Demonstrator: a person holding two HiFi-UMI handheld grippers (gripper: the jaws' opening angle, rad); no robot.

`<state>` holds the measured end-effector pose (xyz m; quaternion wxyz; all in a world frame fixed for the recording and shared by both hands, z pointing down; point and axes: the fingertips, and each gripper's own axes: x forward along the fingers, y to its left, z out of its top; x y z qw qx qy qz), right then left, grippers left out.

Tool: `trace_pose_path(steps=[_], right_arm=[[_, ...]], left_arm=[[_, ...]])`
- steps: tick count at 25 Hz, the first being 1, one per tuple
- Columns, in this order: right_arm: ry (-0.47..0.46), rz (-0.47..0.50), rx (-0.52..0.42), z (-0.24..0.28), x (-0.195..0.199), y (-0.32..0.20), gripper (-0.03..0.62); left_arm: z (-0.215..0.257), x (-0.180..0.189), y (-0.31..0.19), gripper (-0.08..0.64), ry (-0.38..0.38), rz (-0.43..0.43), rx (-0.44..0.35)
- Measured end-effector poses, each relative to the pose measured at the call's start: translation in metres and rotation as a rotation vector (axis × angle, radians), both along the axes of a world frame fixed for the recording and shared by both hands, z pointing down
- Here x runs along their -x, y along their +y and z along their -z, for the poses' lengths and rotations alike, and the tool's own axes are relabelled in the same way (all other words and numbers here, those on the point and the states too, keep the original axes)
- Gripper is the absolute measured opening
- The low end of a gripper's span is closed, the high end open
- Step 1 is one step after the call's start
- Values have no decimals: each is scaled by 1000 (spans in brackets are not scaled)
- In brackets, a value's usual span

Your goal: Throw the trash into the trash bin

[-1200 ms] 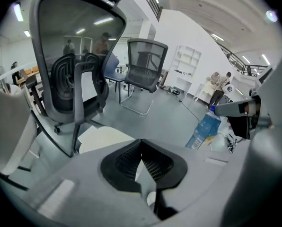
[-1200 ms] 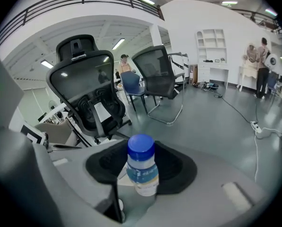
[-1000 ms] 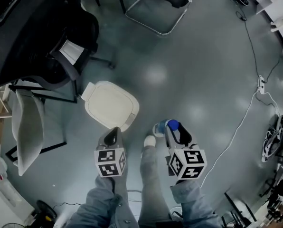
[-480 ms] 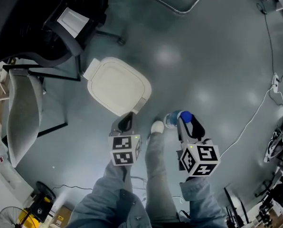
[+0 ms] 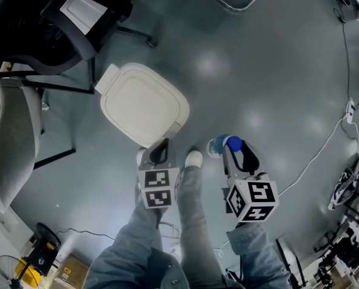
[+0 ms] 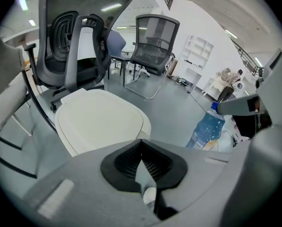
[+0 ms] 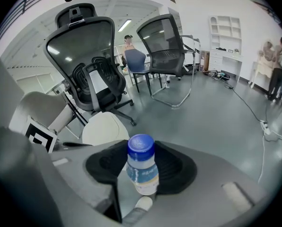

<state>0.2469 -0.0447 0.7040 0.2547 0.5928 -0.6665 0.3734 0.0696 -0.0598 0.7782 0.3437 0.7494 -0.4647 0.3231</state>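
The cream trash bin stands shut on the grey floor, its contents hidden. Near its right side, the right tool is clenched on a blue-capped bottle. The left tool seems pinched together, empty. Office chairs stand behind the bin.

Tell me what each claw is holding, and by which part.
The right claw grips the plastic bottle by its upper body, just under the blue cap. The left claw is shut and holds nothing.
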Motion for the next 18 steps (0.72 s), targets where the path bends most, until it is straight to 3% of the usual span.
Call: trace_pose_path(steps=[18], right_arm=[[-6,2,32,-28,-24,-5,179]], left_arm=[[-43,-5,7,11,-61,76,68]])
